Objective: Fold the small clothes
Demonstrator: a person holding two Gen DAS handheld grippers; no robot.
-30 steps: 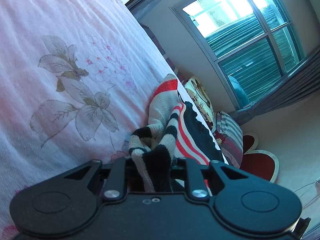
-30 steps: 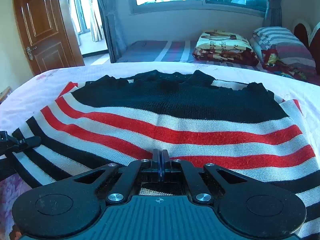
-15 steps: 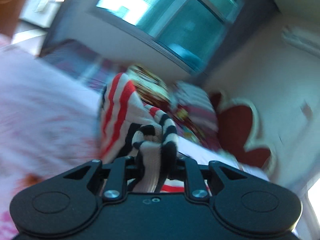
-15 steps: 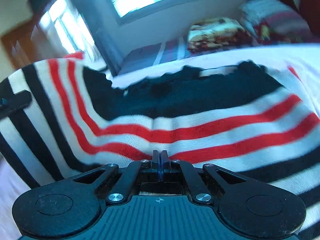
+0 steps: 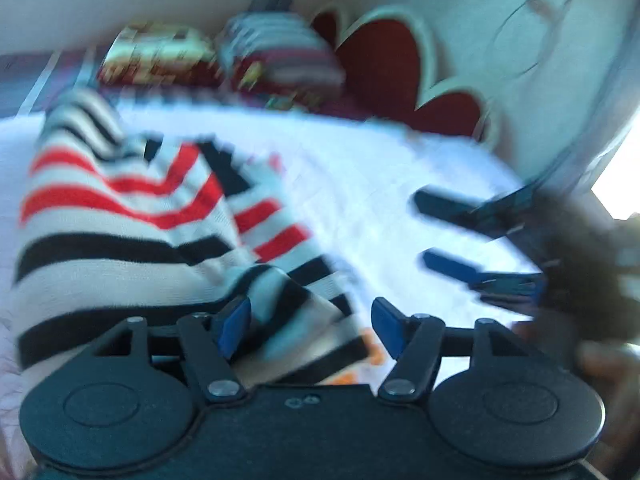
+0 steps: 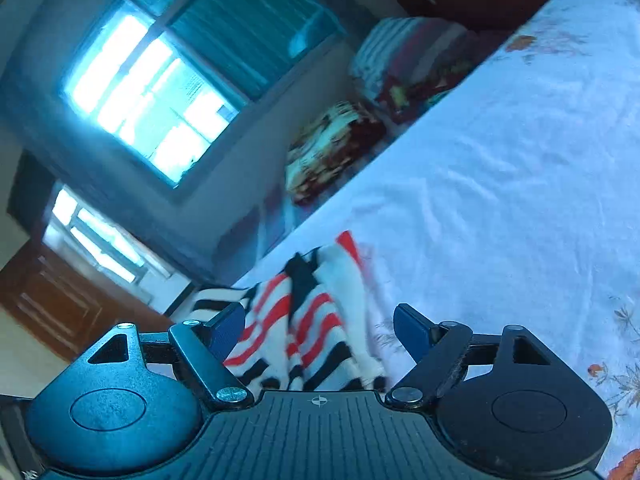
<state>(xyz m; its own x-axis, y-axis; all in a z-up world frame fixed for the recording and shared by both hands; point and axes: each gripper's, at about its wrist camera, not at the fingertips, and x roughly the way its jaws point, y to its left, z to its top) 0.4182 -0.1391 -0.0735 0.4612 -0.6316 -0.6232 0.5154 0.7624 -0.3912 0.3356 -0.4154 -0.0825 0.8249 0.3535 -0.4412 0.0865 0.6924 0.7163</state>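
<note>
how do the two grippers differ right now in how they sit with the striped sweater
The left gripper has a fold of the striped sweater bunched against one blue finger; the right gripper has the sweater lying loose between its fingers, neither finger touching it. The left view is level, the right view rolled hard sideways. Shared: both jaws are opening, neither clamps the knit, and both are over the floral bedsheet.

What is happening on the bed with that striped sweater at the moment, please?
A person with a tool in each hand is folding the striped sweater on the bed sheet. Both the left tool and the right tool are opening, their blue pads standing clear of the knit, which lies bunched between and ahead of them.
</note>
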